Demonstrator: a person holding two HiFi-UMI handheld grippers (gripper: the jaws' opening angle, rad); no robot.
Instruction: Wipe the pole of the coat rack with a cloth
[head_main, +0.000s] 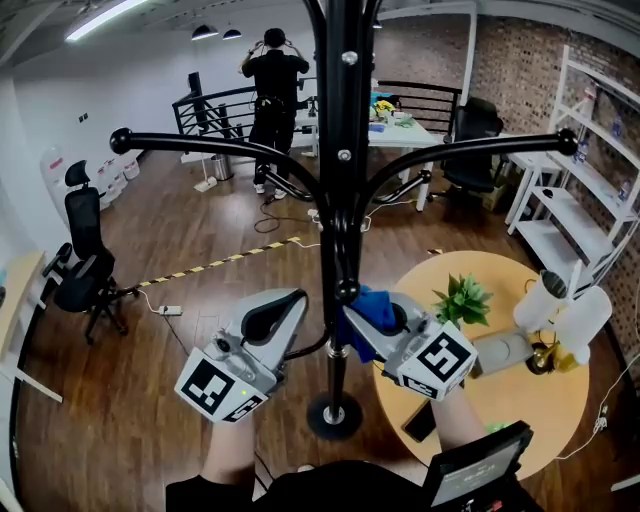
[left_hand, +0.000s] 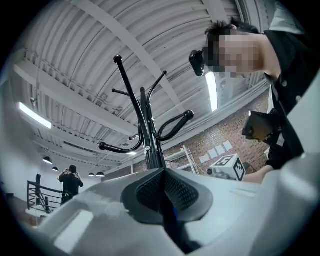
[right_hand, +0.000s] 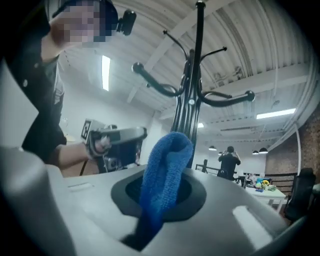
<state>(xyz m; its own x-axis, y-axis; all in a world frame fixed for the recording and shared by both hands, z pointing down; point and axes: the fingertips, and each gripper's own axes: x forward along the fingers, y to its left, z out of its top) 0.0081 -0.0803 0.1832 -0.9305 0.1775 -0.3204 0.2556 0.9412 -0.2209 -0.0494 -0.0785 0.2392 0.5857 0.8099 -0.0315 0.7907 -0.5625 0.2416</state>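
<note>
1. Wood floor (head_main: 180, 240) of an open office; round table (head_main: 500, 400) at near right, person far back by a railing.
2. Coat rack pole (head_main: 338, 200) stands centre, its base (head_main: 333, 416) on the floor between our two grippers.
3. Right gripper (head_main: 395, 318) has its jaws clamped on the blue cloth (head_main: 368, 308). A folded wad sticks out past the tips and looks to touch the pole's right side, low down.
4. Left gripper (head_main: 285, 305) sits just left of the pole. Its jaws are together, and we see nothing gripped between them.
5. We judge the wipe is at the lower pole, with most of the height not yet done.
6. To do it well, we'd press the wad flat on the pole and run long strokes up and down. Then we'd go round to the far side, stopping under the hook arms.
7. Risk: the rack may tip if pushed sideways, so the left gripper could brace it.
</note>
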